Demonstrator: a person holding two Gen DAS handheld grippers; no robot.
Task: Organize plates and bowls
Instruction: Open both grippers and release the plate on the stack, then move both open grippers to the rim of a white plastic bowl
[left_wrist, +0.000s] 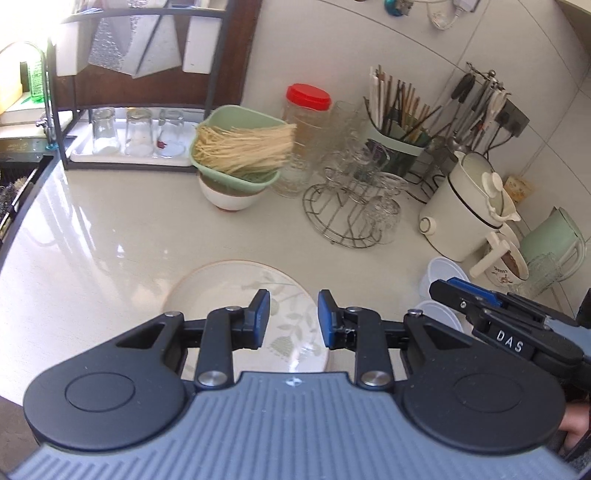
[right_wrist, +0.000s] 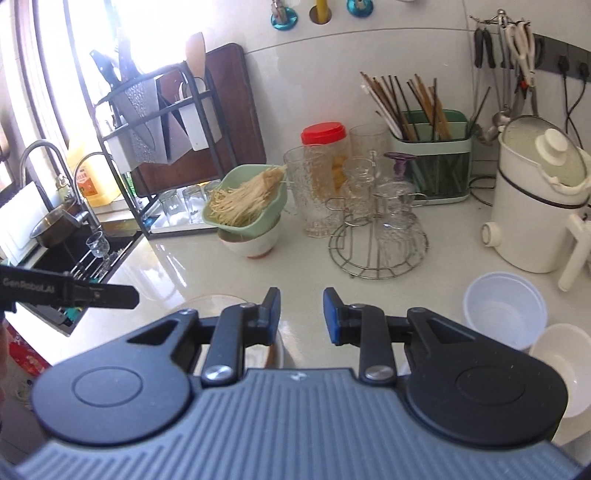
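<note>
A cream plate with a leaf pattern (left_wrist: 236, 291) lies on the counter under my left gripper (left_wrist: 293, 319), which is open and empty just above its right side. Two white bowls (left_wrist: 443, 271) sit to its right; the right wrist view shows a deep white bowl (right_wrist: 504, 308) and a shallower white bowl (right_wrist: 565, 365) beside it. My right gripper (right_wrist: 301, 315) is open and empty above the counter, with the plate's edge (right_wrist: 218, 299) partly hidden under it. A white bowl (left_wrist: 231, 197) at the back carries a green strainer of noodles (left_wrist: 240, 147).
A wire rack of glasses (left_wrist: 351, 206), a red-lidded jar (left_wrist: 304, 136), a chopstick holder (left_wrist: 397, 140) and a white electric pot (left_wrist: 461, 210) stand at the back. A sink (right_wrist: 74, 254) lies at the left. A dish rack with glasses (left_wrist: 136, 133) stands behind.
</note>
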